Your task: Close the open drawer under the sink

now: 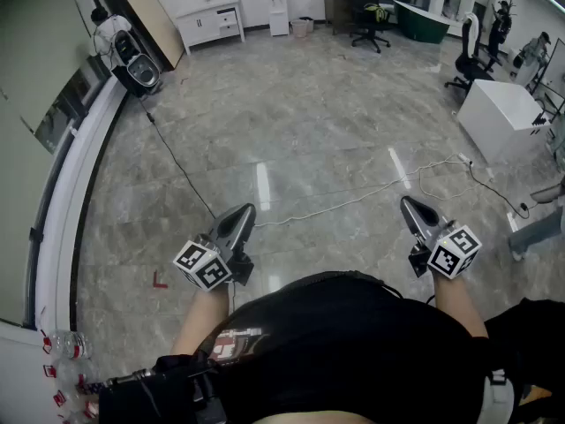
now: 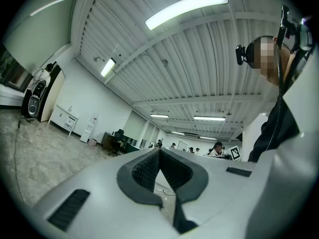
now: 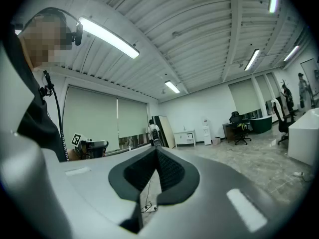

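No sink and no drawer show in any view. In the head view my left gripper (image 1: 245, 208) is held out at waist height over the grey stone floor, jaws together, nothing between them. My right gripper (image 1: 406, 201) is held the same way on the other side, also shut and empty. In the left gripper view the left gripper (image 2: 159, 149) has its dark pads meeting at the tip, and it points slightly upward at the ceiling and far office. The right gripper (image 3: 156, 147) shows its pads closed the same way in the right gripper view.
A white cable (image 1: 353, 200) and a black cable (image 1: 177, 162) run across the floor ahead. A white cabinet (image 1: 499, 117) stands at the right, office chairs (image 1: 366, 11) and a low white unit (image 1: 210, 20) at the back. A white ledge (image 1: 75, 193) lines the left wall.
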Demonstrator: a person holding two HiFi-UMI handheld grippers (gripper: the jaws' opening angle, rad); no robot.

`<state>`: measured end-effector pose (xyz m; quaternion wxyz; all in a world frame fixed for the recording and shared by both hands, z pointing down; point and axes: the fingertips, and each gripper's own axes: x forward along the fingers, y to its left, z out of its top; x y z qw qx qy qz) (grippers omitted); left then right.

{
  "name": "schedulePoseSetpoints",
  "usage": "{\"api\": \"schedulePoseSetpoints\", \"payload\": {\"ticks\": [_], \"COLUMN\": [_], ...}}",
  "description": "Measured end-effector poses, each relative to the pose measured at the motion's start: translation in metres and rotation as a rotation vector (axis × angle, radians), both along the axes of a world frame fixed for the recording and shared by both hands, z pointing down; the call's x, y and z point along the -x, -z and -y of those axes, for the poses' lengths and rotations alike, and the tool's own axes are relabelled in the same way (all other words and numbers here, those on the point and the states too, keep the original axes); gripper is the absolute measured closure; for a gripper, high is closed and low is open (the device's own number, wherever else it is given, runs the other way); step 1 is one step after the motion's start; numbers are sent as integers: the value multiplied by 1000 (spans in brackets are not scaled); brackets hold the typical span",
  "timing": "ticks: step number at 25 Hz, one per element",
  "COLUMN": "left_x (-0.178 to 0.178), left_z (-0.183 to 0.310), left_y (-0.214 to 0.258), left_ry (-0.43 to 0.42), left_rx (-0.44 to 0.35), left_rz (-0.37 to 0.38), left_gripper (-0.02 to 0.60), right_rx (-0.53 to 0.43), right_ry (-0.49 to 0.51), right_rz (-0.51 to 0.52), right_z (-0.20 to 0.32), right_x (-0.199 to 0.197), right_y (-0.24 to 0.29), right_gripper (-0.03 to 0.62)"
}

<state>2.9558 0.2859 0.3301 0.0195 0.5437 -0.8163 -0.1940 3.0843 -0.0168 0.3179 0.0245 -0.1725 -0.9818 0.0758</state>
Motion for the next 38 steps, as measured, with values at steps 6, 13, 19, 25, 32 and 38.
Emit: {"api": "schedulePoseSetpoints", "payload": {"ticks": [6, 13, 19, 25, 32, 38], "left_x": [1, 8, 13, 24, 41, 58], "left_z": [0, -5, -13, -26, -73, -118], "left_y": [4, -2, -5, -4, 1, 5], "left_ry": [15, 14, 16, 14, 40, 60], "left_rx": [24, 0, 12, 6, 13, 13], "left_rz": [-7, -14, -28, -27, -30, -30], "left_gripper": [591, 591, 591, 591, 591, 591], "right_rx": [-2, 23, 45, 53, 59, 57], "right_ry": [8, 5, 13, 34, 69, 103], "right_rz": [-10, -14, -11, -13, -14, -11], "right_z": [-3, -7, -18, -36, -82, -127], "right_x": [5, 12, 18, 32, 60, 87], "right_y": [0, -2, 0, 5, 9, 15], "right_gripper": [603, 603, 603, 603, 603, 603]}}
